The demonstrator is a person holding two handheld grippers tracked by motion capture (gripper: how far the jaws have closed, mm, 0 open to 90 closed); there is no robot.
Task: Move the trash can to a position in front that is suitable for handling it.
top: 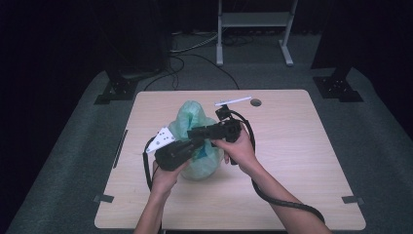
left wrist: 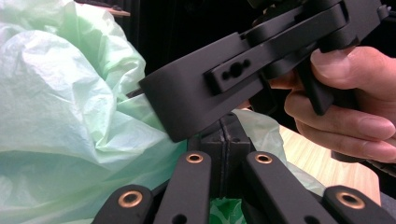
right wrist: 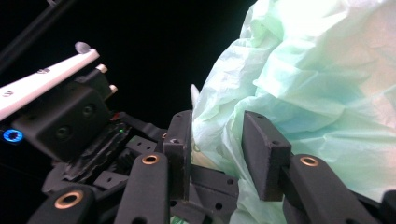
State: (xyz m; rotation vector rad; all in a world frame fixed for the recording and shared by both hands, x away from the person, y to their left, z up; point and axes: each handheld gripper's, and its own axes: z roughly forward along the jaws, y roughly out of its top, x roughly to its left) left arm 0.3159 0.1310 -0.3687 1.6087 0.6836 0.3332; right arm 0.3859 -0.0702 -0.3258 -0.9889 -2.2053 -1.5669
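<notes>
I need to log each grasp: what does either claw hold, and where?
Left claw: shut on a fold of the green plastic bag. Right claw: open around another fold.

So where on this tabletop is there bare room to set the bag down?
The light wooden table is bare right of the crumpled green plastic bag, also along its left edge and near edge. It is crowded mid-table, where both black tongs meet at the bag.

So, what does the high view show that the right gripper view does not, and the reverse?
High view: the wooden table, a white strip near its far edge, the left hand and the right hand. Right gripper view: the right hand-held gripper close up, jaws apart with a fold of the green plastic bag between them. Both: that bag.
</notes>
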